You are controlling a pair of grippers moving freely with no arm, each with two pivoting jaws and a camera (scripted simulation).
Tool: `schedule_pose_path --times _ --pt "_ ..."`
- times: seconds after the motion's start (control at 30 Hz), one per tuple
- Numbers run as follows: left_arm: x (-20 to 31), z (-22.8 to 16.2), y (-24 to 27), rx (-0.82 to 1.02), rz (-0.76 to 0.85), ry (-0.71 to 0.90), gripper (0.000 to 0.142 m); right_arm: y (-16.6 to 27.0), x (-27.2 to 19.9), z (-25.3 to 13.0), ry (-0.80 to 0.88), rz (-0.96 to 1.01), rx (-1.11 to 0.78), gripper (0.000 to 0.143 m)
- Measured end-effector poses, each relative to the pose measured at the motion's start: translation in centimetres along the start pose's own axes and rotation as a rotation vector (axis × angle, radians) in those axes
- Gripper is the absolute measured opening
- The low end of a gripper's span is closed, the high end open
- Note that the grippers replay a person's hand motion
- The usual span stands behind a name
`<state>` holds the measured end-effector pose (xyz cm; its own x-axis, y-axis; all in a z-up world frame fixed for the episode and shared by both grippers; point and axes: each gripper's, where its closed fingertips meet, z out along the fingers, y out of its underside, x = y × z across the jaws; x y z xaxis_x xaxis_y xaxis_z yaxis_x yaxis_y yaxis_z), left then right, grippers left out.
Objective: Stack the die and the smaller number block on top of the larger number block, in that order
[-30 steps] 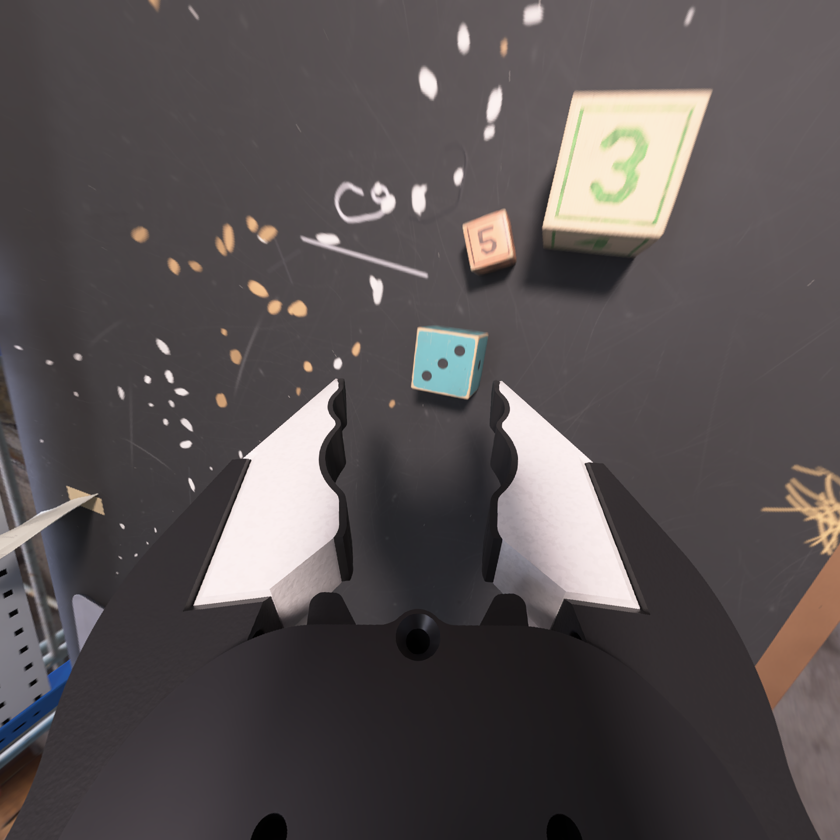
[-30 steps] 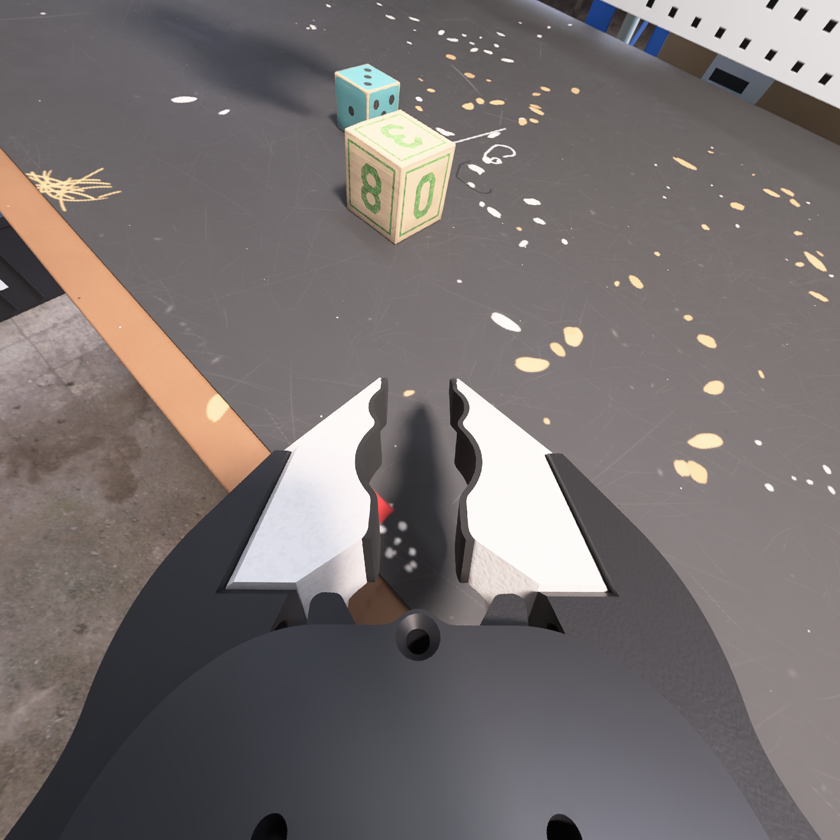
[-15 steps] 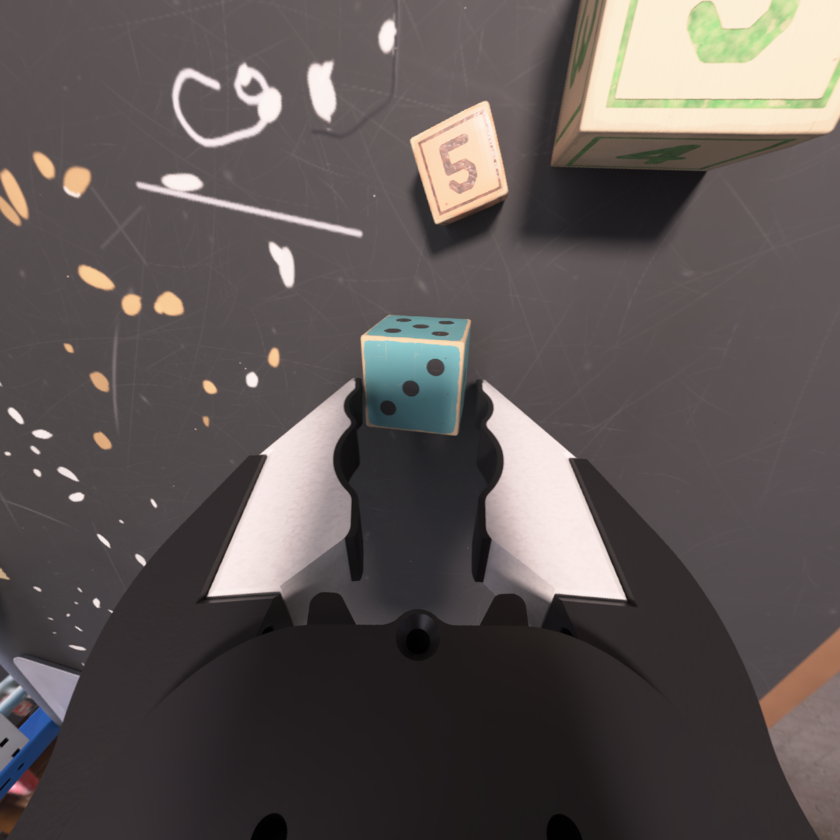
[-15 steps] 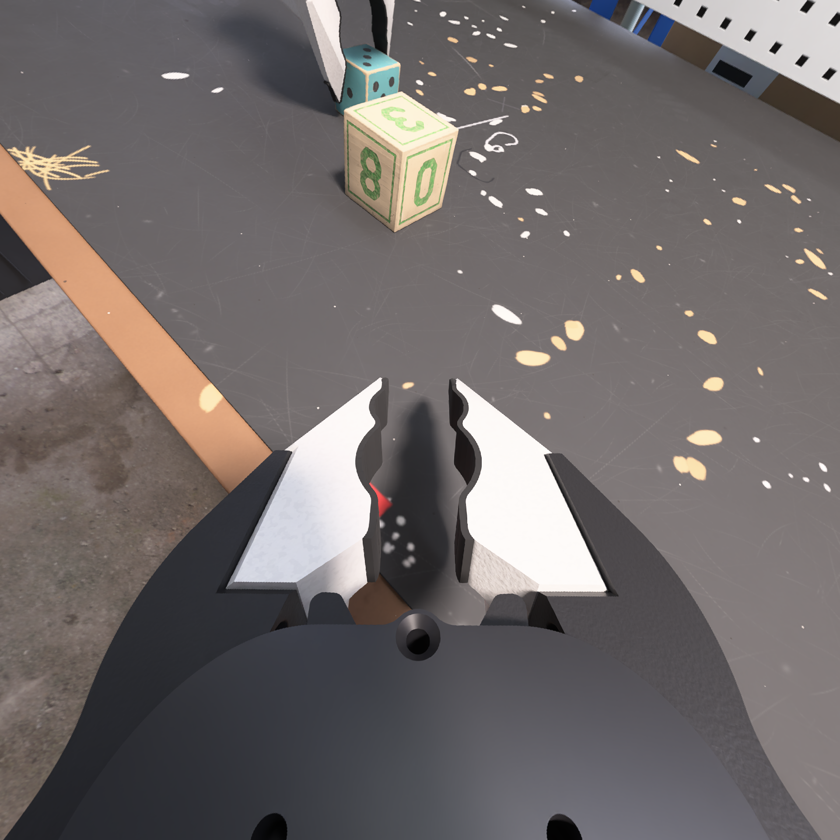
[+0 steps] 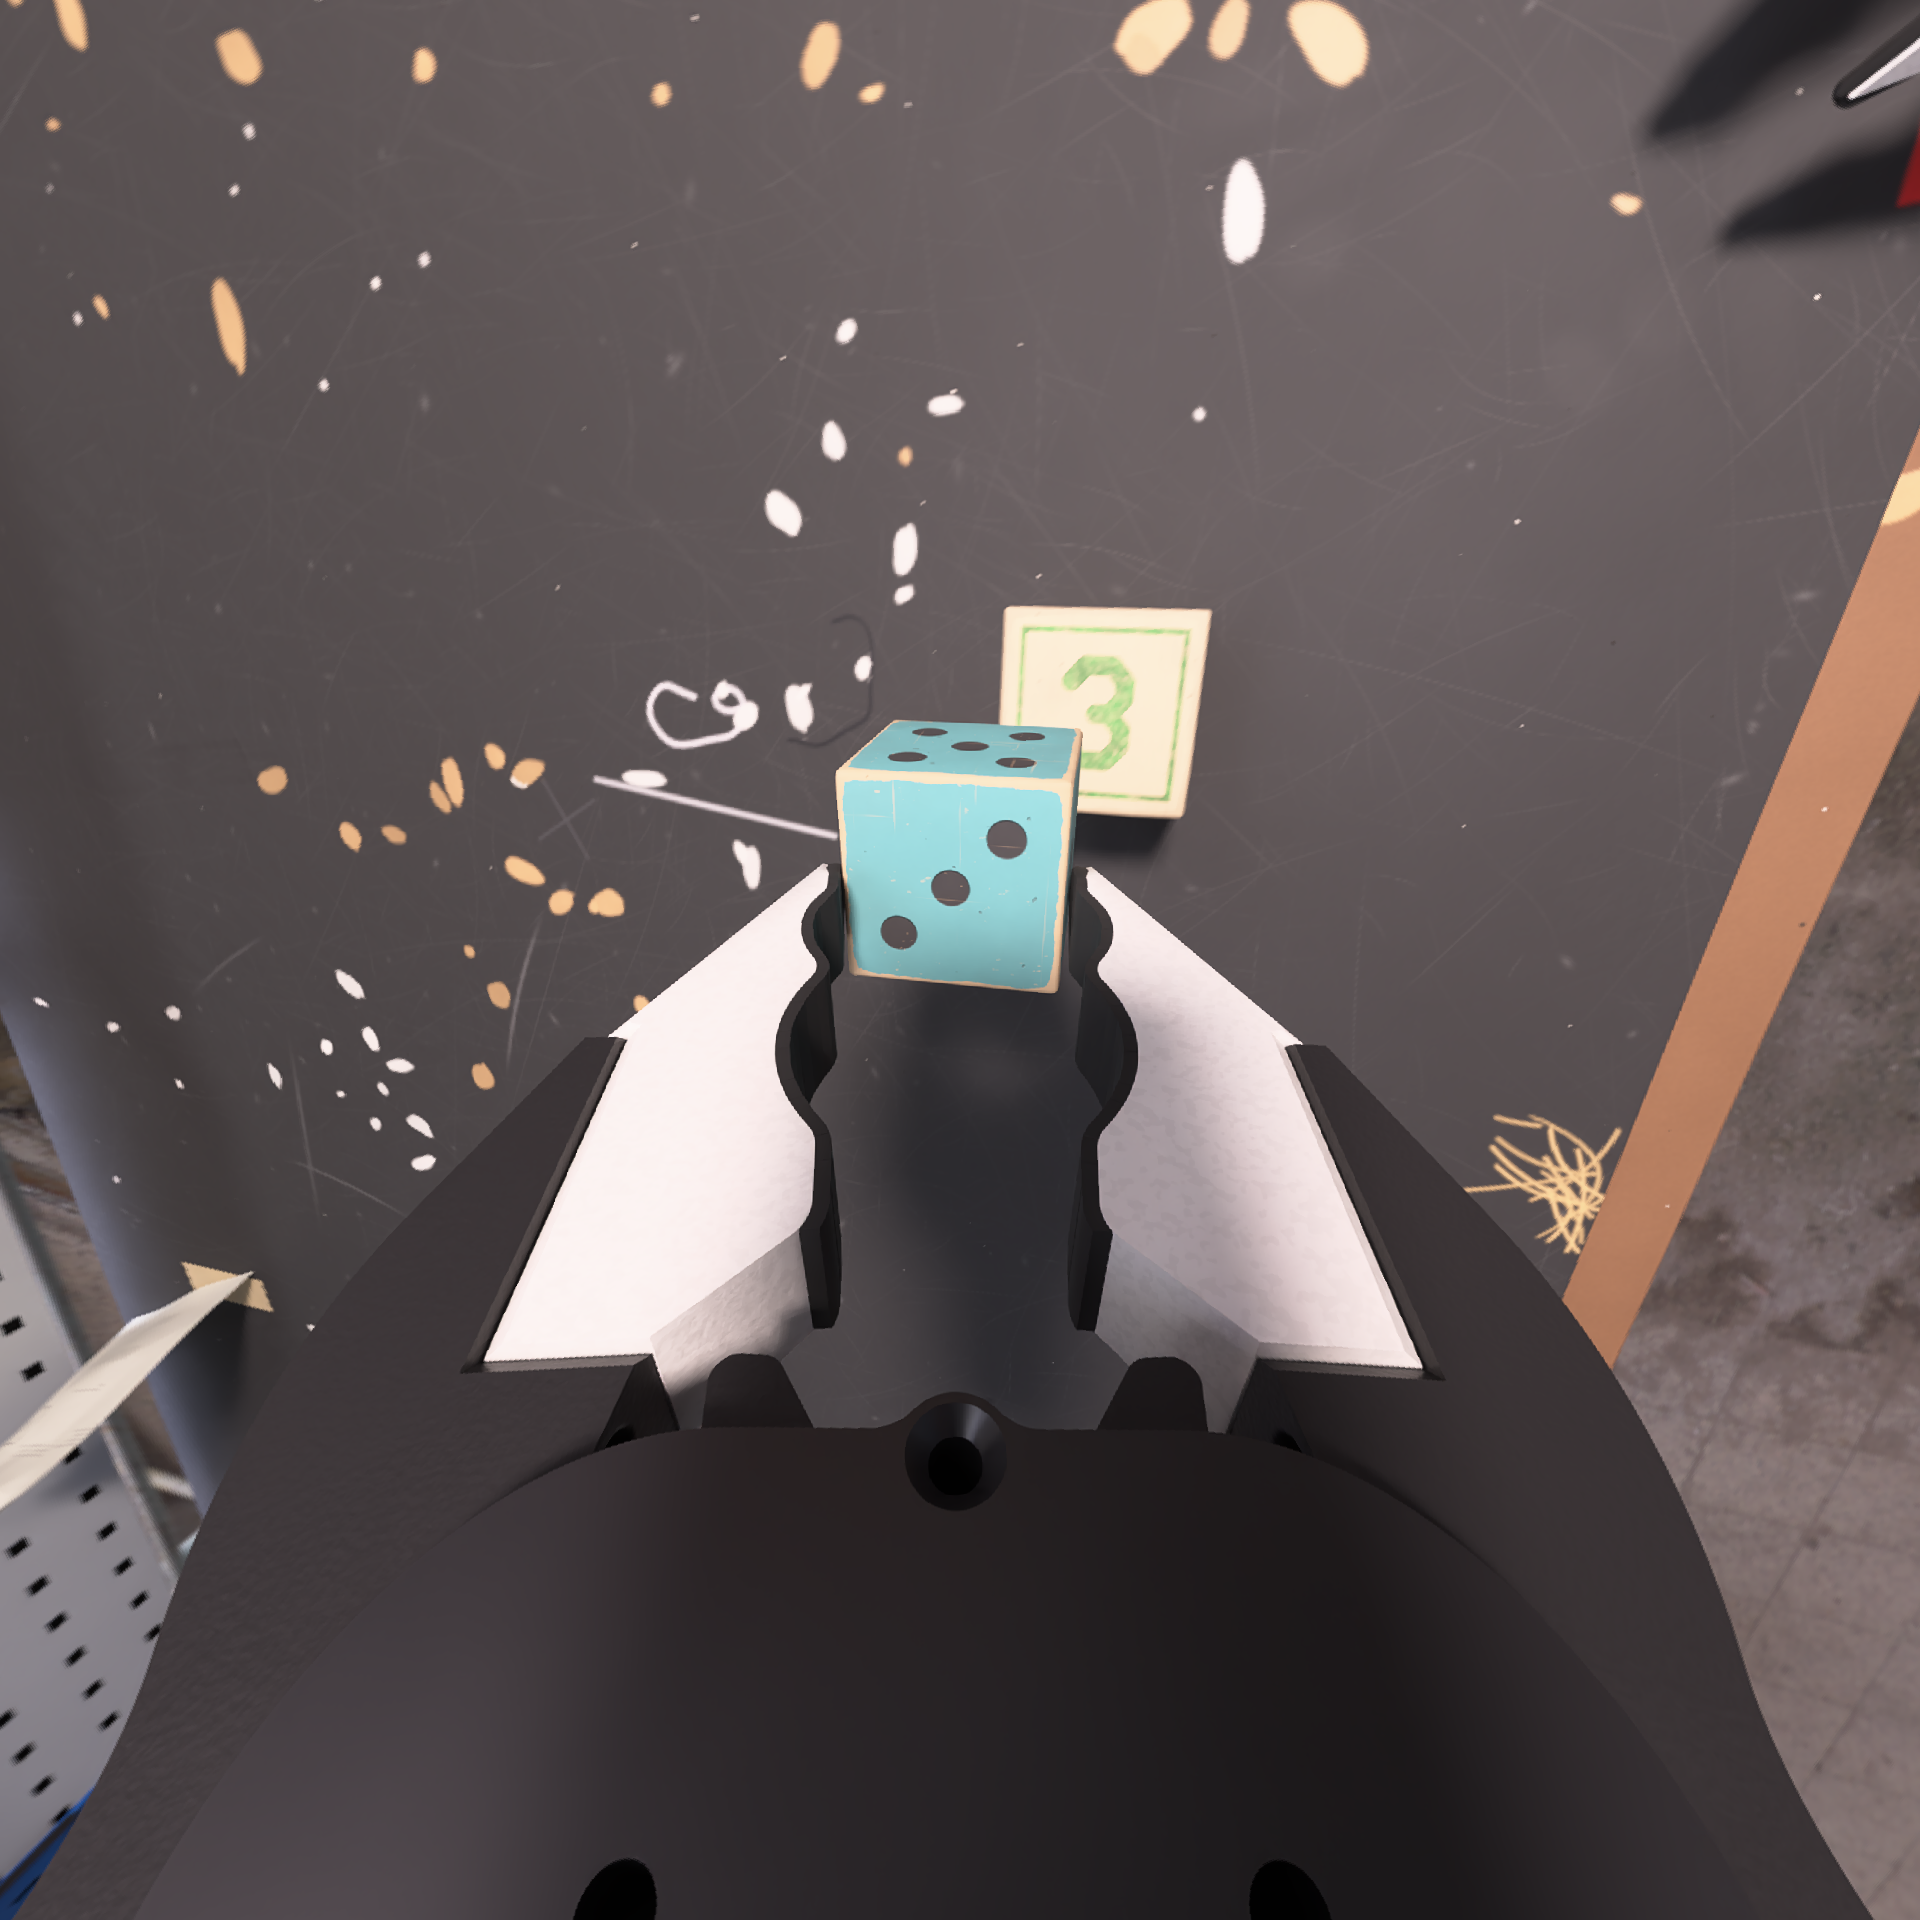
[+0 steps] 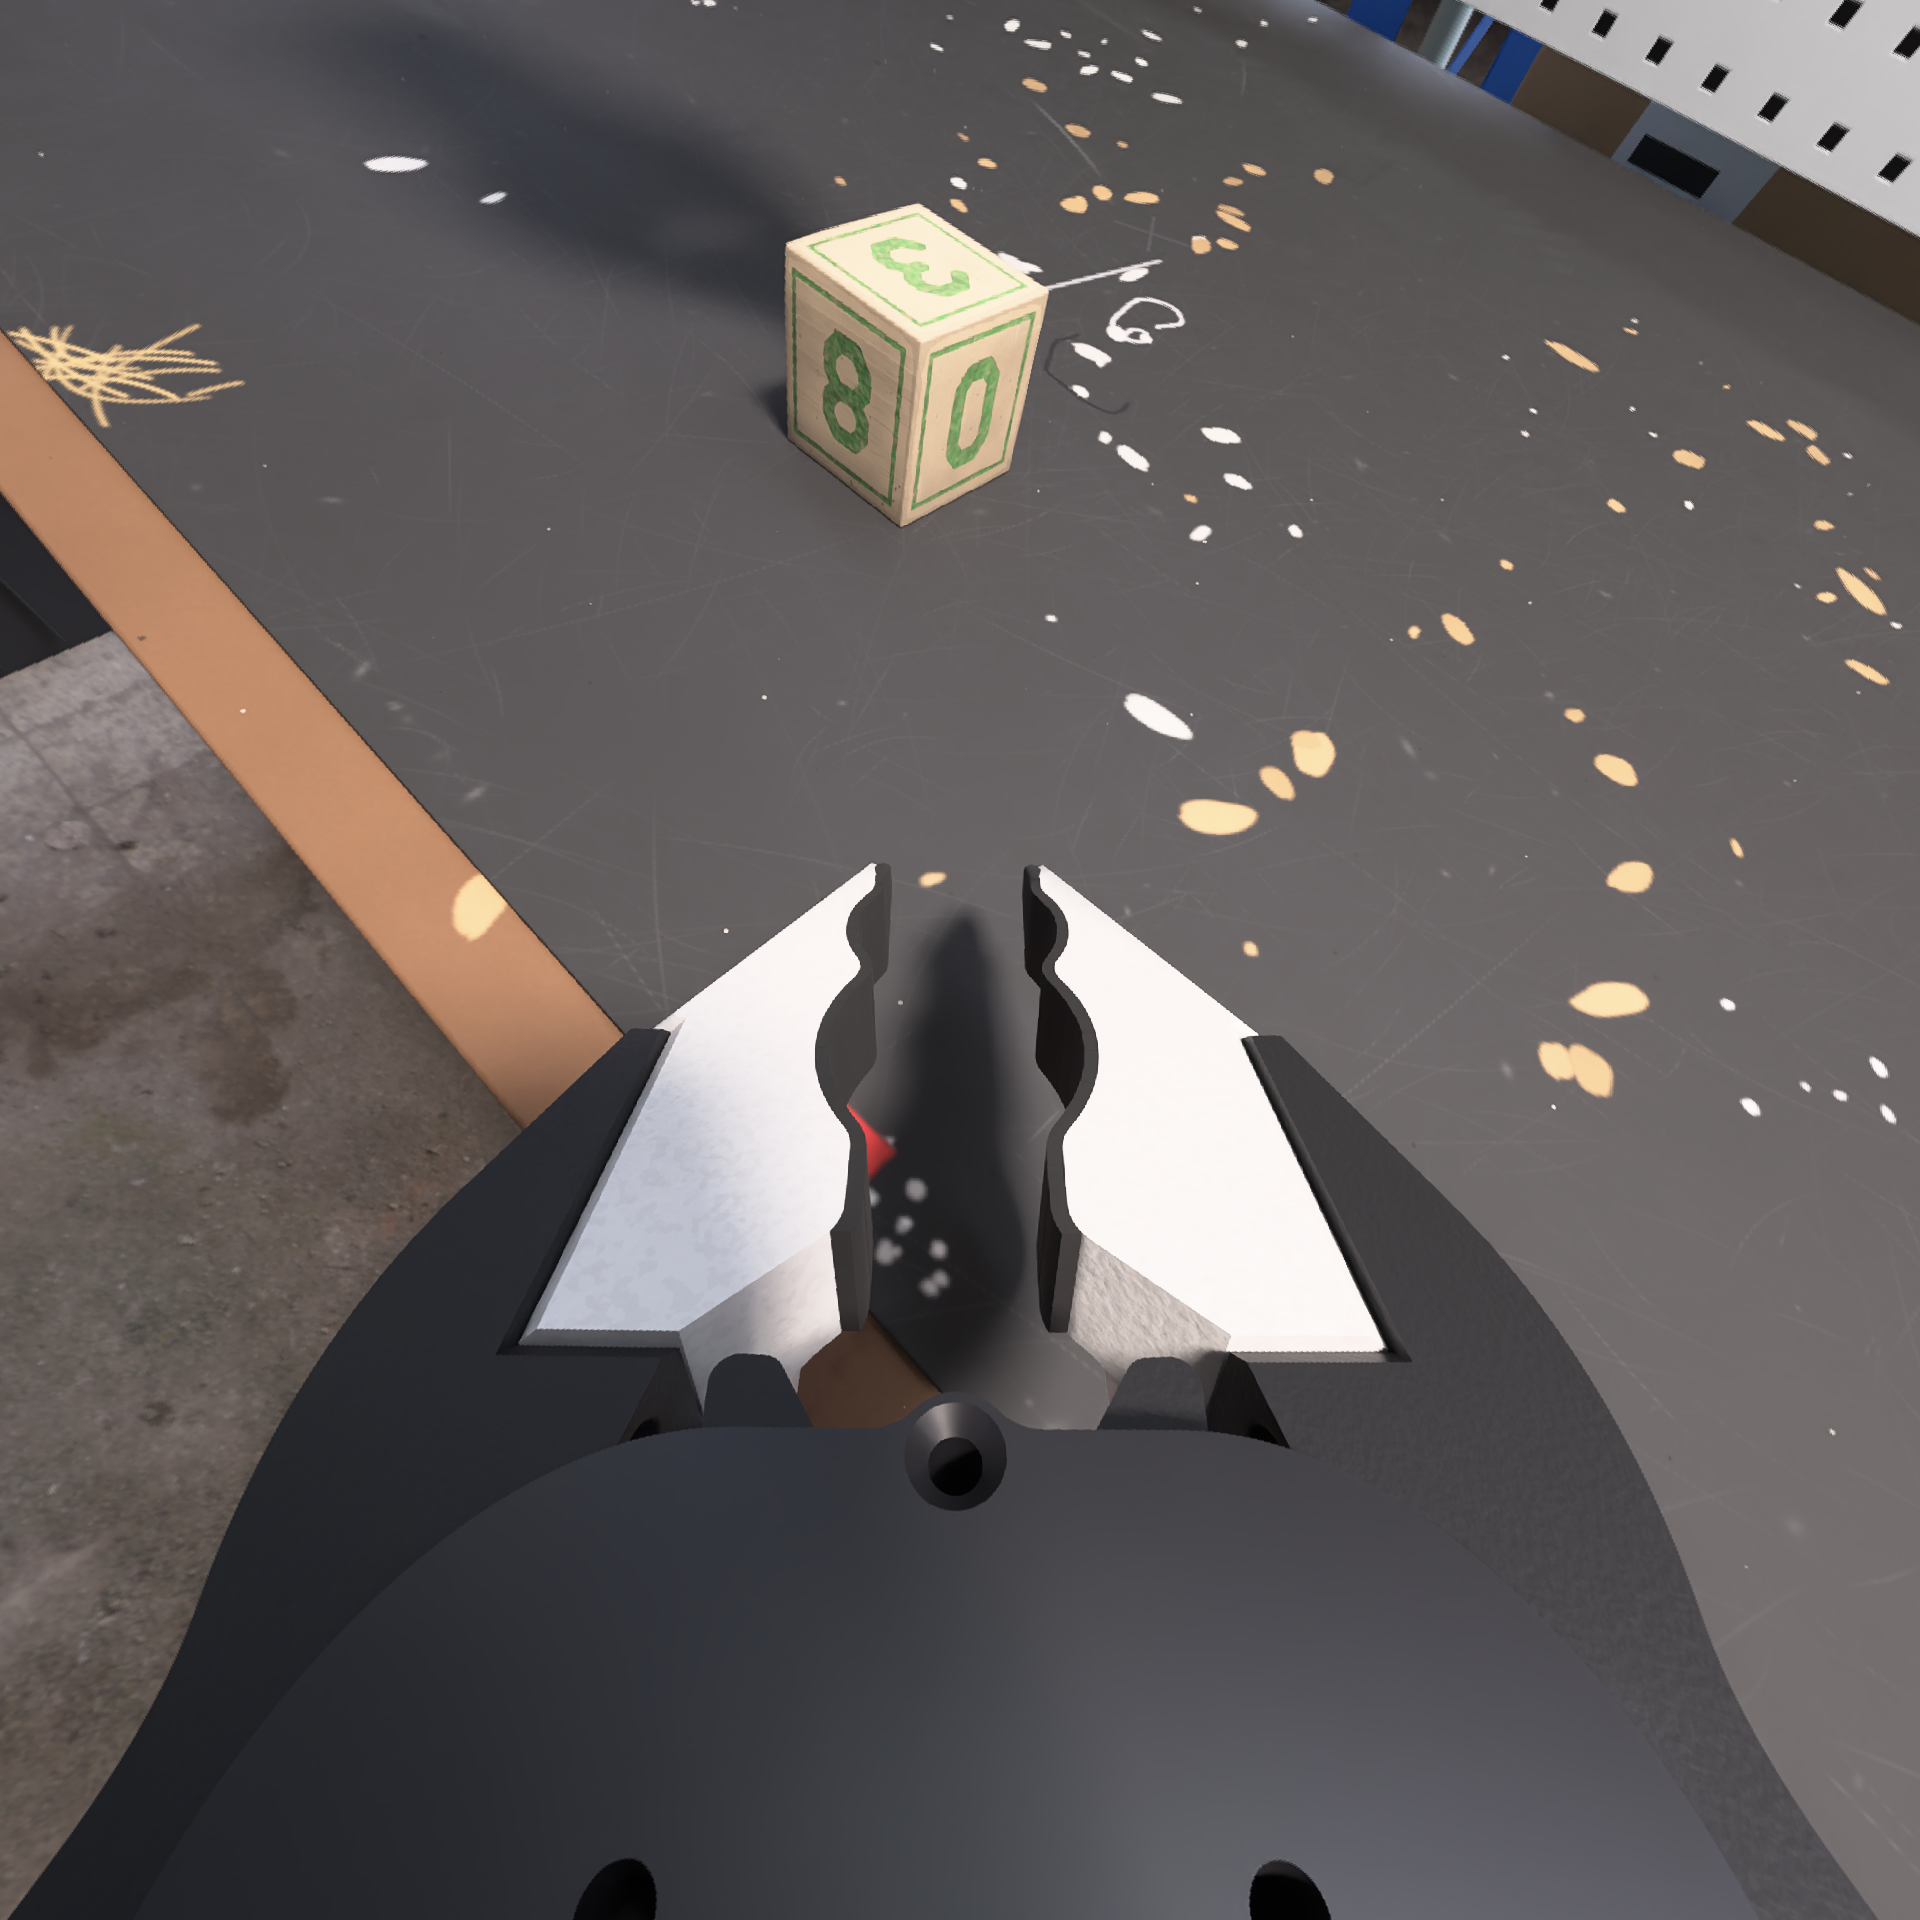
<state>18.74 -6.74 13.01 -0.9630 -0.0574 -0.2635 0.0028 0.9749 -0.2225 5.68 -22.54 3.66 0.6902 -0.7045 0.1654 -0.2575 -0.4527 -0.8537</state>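
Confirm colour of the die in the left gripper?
Teal die with black pips and cream edges; left wrist view shows it best.

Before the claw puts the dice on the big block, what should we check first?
1. Die gripped between the left gripper fingertips: ok.
2. Die lifted clear of the table: ok, the table looks far below it.
3. Top of the larger number block free of anything: ok.
4. Larger number block sitting flat and upright: ok.
5. Right gripper out of the way: ok, open, empty and well short of the block.
6. Where the smaller number block is: cannot tell, neither view shows it; the die may hide it.
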Motion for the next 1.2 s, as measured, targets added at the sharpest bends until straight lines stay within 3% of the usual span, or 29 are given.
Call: schedule_pose_path --times 0.4,0.83,0.9,1.07,1.2 --pt "3.0 4.9 -1.3 -0.087 -0.002 0.066 0.043 0.0 0.1 -0.2 -0.002 0.009 0.011 0.025" --pt "2.9 5.1 -0.8 -0.086 -0.005 0.066 0.044 0.0 0.1 -0.2 -0.005 0.007 0.007 0.025" --pt "2.6 3.4 -1.3 -0.009 -0.022 0.07 0.064 0.0 0.1 -0.2 -0.005 0.01 0.009 0.025" --pt "-2.4 -0.3 -0.8 0.191 -0.23 -0.099 0.059 -0.5 0.1 -0.6 -0.002 0.009 0.024 0.025" --pt "-4.0 2.6 2.4 0.191 -0.438 -0.095 0.055 -1.8 0.4 -1.8 0.006 0.018 0.07 0.025"
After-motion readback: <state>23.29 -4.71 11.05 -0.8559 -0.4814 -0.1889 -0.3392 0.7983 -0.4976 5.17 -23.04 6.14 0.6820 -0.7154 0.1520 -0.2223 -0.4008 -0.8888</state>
